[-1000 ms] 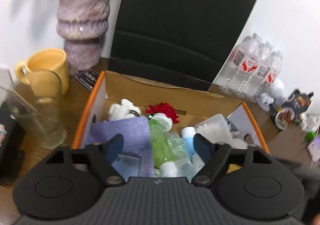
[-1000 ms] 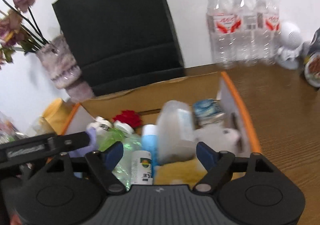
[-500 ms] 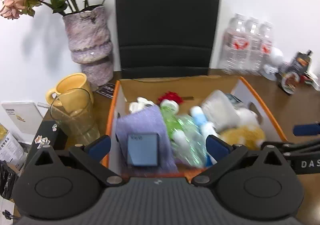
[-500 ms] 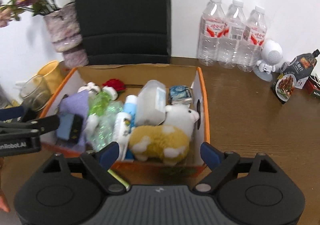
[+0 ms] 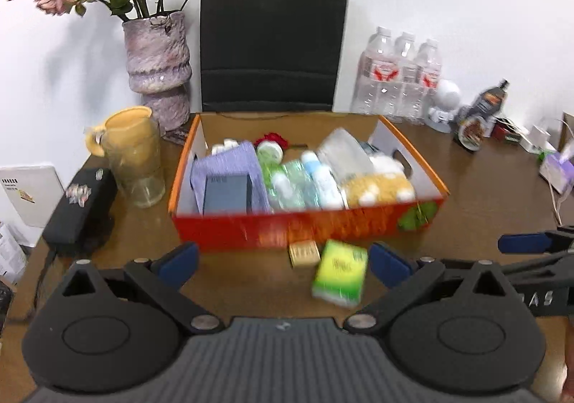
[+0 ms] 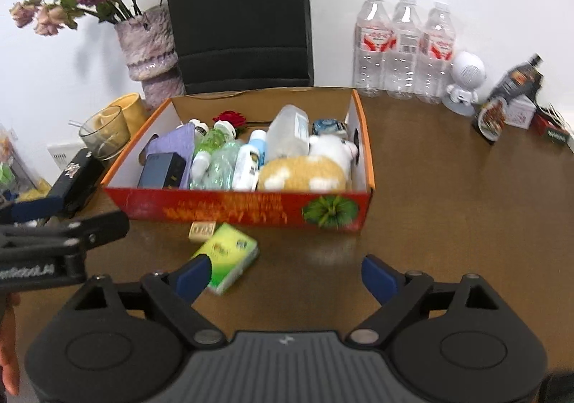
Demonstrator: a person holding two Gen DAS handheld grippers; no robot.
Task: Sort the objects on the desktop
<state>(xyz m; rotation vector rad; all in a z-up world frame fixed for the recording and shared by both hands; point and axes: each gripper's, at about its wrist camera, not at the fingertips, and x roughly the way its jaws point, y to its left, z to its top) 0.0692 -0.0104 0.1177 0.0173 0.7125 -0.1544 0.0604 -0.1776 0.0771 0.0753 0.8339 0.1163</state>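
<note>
On the brown worktop [image 6: 448, 195], going left to right, a black case [image 5: 80, 209] lies at the far left edge with a clear glass [image 5: 138, 166] and a yellow mug [image 5: 122, 127] just beside it, and a mottled purple vase [image 5: 158, 58] of dried roses stands behind them against the wall. Next comes the orange-rimmed cardboard box [image 6: 236, 211], its red front wall facing the cameras. Inside it, from the left: a dark blue box [image 5: 226, 193] lying on a lilac cloth [image 5: 233, 159], a green bottle [image 6: 211, 141], clear and white bottles [image 6: 247, 162], a frosted plastic container [image 6: 288, 134] and a yellow and white plush toy [image 6: 305, 173] against the right wall. A red flower [image 6: 229, 117] shows at the back. A black bag [image 6: 238, 12] stands behind the box.

Outside the box, just before its front wall, a small tan block [image 6: 202, 231] lies on the wood, and a green and yellow tissue pack [image 6: 229, 252] lies close to it, nearer the cameras.

Further right, three water bottles [image 6: 405, 48] stand by the wall, then a small white robot figure [image 6: 464, 80] and a dark pouch [image 6: 506, 105].

The left gripper [image 5: 283, 259] hovers before the box with its jaws spread wide and nothing between them. The right gripper [image 6: 287, 275] is likewise wide apart and empty; its left finger's tip overlaps the tissue pack in the right wrist view, though contact cannot be told.
</note>
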